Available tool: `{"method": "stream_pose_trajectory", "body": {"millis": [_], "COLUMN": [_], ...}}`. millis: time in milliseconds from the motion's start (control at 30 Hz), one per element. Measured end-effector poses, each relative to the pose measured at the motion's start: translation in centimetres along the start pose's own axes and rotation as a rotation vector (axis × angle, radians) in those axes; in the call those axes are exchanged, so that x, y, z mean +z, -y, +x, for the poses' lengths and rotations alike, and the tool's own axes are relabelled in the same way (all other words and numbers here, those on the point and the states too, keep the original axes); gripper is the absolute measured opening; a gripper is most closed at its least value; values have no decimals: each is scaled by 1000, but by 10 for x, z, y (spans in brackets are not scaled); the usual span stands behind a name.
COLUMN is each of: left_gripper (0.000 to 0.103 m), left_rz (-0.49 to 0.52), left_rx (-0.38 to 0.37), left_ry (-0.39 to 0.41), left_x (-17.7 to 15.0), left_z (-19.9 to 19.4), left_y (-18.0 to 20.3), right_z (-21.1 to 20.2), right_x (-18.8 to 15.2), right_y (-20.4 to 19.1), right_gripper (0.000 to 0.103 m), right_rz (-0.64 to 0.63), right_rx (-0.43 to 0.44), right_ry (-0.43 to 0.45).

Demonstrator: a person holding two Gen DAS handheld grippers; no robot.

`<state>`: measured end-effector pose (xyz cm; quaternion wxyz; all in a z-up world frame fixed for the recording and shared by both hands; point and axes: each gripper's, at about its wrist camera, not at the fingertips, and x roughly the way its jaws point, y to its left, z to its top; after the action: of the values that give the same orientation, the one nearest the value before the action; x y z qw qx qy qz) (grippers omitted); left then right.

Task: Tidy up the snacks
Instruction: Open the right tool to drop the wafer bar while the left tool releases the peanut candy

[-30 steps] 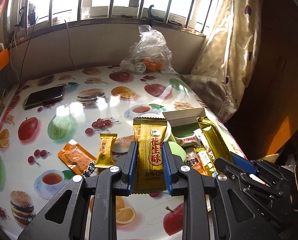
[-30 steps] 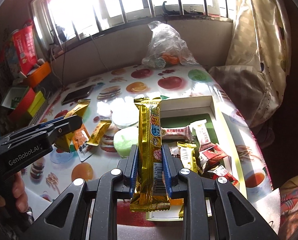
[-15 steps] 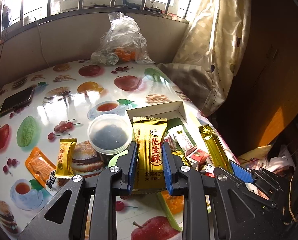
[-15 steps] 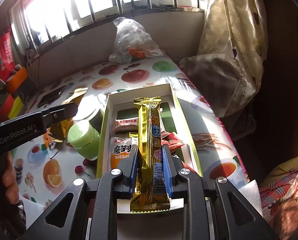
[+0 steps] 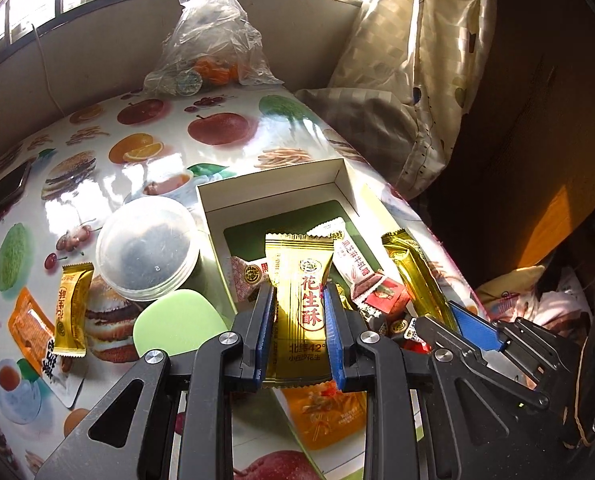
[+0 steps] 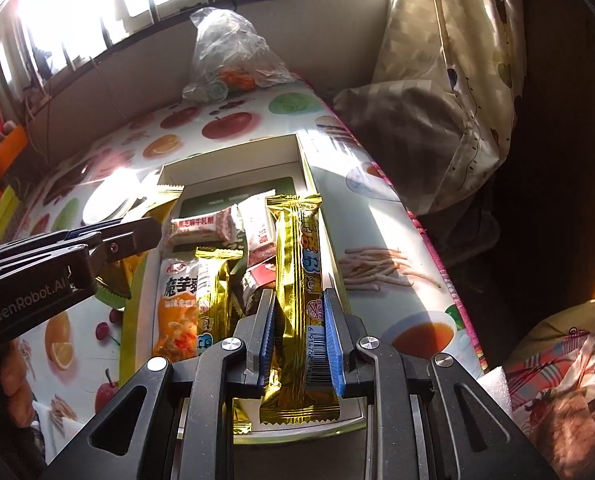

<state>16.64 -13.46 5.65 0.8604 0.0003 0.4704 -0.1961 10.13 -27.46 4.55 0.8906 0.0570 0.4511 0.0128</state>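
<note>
Fruit-print tablecloth (image 5: 225, 148); "花生酥" packet (image 5: 299, 304) between left fingers (image 5: 263, 328).

Both the left gripper (image 5: 300, 328) and the right gripper (image 6: 300, 332) are black angular frames with silver screws, blue-padded jaws, and white "GenRobot.AI" lettering.

The white box (image 5: 281, 188) is open-topped with a green floor and lies on the fruit-print surface (image 5: 217, 92). It contains several packets: an orange pouch (image 6: 177, 312), a short gold bar (image 6: 215, 292), a white-and-maroon bar (image 6: 201, 228) and small red packets (image 5: 385, 300). A gold peanut-crisp packet (image 5: 301, 296) is held upright over the box's near left part. A long gold bar (image 6: 297, 280) is held lengthwise over its right side. A small gold packet (image 5: 71, 304) and an orange sachet (image 5: 27, 328) lie outside on the surface.
</note>
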Motion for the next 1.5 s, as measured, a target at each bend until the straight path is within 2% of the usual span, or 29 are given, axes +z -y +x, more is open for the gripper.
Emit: {"method": "stream_pose_trajectory", "body": {"millis": [233,367,600,767,833,867,1500], "left_gripper": [25,25,25,31,42,43,48], "left_rz": [8,16,17,18,19,18,-2], "left_rx": [5,9,10,2,-3,-6,-5], "left_ry": [-33,-27,-23,-21,-17,-15,22], "left_x": [-4,-3,-3,-2,-2,-3,-3], "left_z": [13,15,15,14,13,13,-6], "left_y": [5,6,7,7,7,7,5], "right_z": [9,11,11,10,10,9,-6], "right_x": [2,2,2,1,1,0,0], "right_y": [3,3,1,-1,-2,-2,-5], "right_gripper": [22,22,28,35,37,37,52], "right_rz": [-9,-17,-23,-26,-27,-27,-27], "right_rx": [-6,-2,2,11,15,15,2], "right_ry": [-10,-5,2,10,14,18,51]}}
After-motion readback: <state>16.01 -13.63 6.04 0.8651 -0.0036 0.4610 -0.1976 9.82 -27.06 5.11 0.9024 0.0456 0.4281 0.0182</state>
